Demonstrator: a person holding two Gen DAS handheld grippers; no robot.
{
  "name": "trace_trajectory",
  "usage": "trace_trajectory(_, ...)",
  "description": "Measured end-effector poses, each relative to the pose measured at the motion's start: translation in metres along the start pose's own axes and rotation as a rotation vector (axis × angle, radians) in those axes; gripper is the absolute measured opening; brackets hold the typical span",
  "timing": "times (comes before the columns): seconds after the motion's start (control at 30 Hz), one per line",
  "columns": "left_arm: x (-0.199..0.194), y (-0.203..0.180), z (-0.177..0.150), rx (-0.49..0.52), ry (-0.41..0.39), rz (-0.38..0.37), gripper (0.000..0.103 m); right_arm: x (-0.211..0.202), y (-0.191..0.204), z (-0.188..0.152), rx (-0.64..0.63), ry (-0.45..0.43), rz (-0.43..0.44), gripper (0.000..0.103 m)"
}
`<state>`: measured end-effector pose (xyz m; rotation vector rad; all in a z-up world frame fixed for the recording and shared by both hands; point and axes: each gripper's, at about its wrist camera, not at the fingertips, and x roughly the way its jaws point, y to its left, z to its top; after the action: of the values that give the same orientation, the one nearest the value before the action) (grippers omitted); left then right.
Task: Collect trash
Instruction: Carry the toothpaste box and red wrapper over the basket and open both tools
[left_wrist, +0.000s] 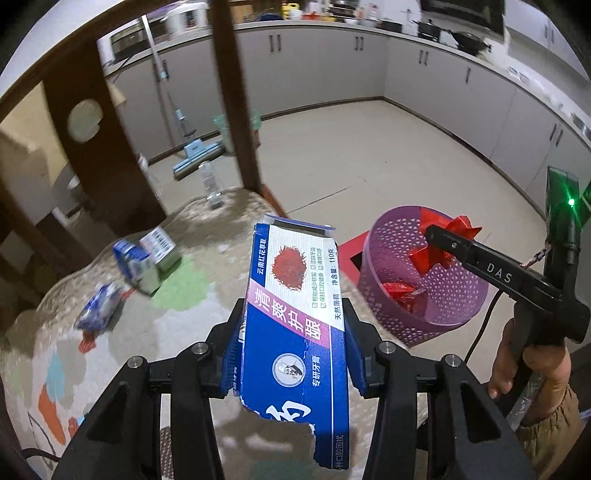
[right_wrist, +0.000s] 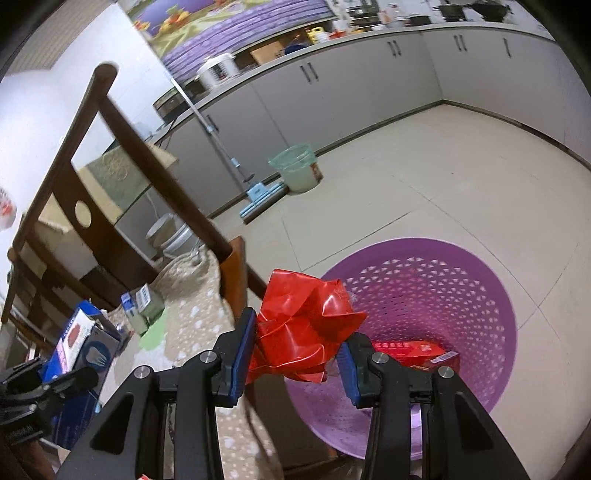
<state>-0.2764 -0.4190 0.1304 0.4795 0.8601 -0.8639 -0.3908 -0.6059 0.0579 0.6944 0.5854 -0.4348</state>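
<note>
Nearest to us, the left hand-held gripper is clamped on a torn blue toothpaste box, its two blue pads pressed on the box's long sides, holding it above the patterned cloth of the bench. Our right hand-held gripper is closed around a crumpled red wrapper and hangs over the near rim of the purple basket, which stands on the floor beside the bench with a red packet already in its bottom. More litter waits on the cloth: a blue-and-white carton on its side, a small blue wrapper near it, and a clear plastic bottle upright at the far edge.

We judge the risk to be in the release. The wrapper sits over the rim, not over the middle, so letting go here could drop it on the floor or the bench edge. The box is long and ragged; if we tip it in at an angle it may catch the rim or knock the light basket over
</note>
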Motion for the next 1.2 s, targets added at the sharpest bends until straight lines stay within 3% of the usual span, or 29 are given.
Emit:
trace_trajectory(0.63, 0.039, -0.098, 0.034, 0.232, 0.003, -0.003, 0.046, -0.016, -0.057, 0.014, 0.138, -0.038, -0.054, 0.044)
trace_trajectory(1.2, 0.082, -0.142, 0.049, 0.249, 0.053, -0.089, 0.047, -0.02, -0.085, 0.014, 0.214, -0.044, -0.13, 0.045)
